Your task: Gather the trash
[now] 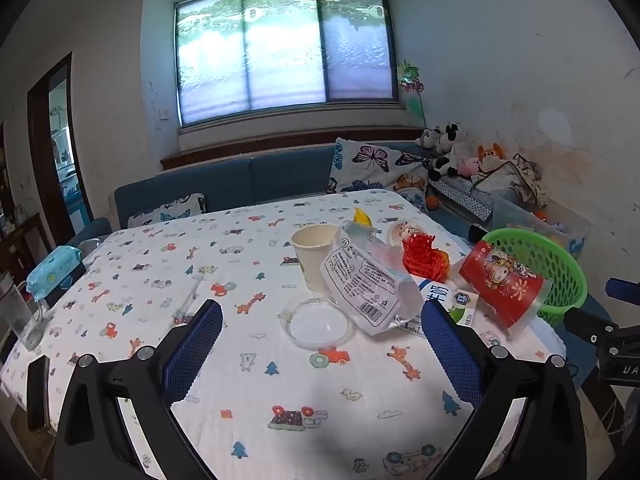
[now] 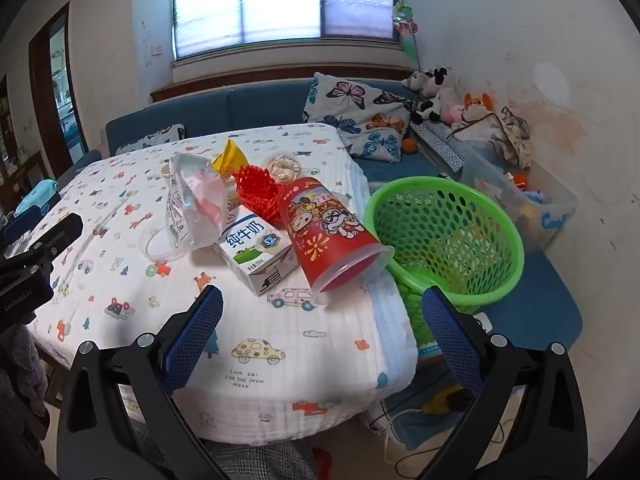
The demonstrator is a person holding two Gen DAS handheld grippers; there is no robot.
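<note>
- Left wrist view: your left gripper [image 1: 322, 344] hovers with fingers spread wide and empty. Start with the clear plastic lid [image 1: 318, 322], lying flat just ahead at 12 o'clock.
- Approach that lid from its rim; a flat disc probably slips under a straight-down pinch.
- Leave the paper cup [image 1: 314, 254] and the clear wrapper [image 1: 366, 280] leaning on it, at 1 o'clock, until the lid is gone.
- Right wrist view: your right gripper [image 2: 322, 334] also stands spread and empty. The milk carton [image 2: 258, 252] sits at 11 o'clock and the red cup [image 2: 330, 232], lying on its side, at 12.
- Carry each item to the green basket [image 2: 444, 240], off the table edge at 1 o'clock, and release over its mouth.
</note>
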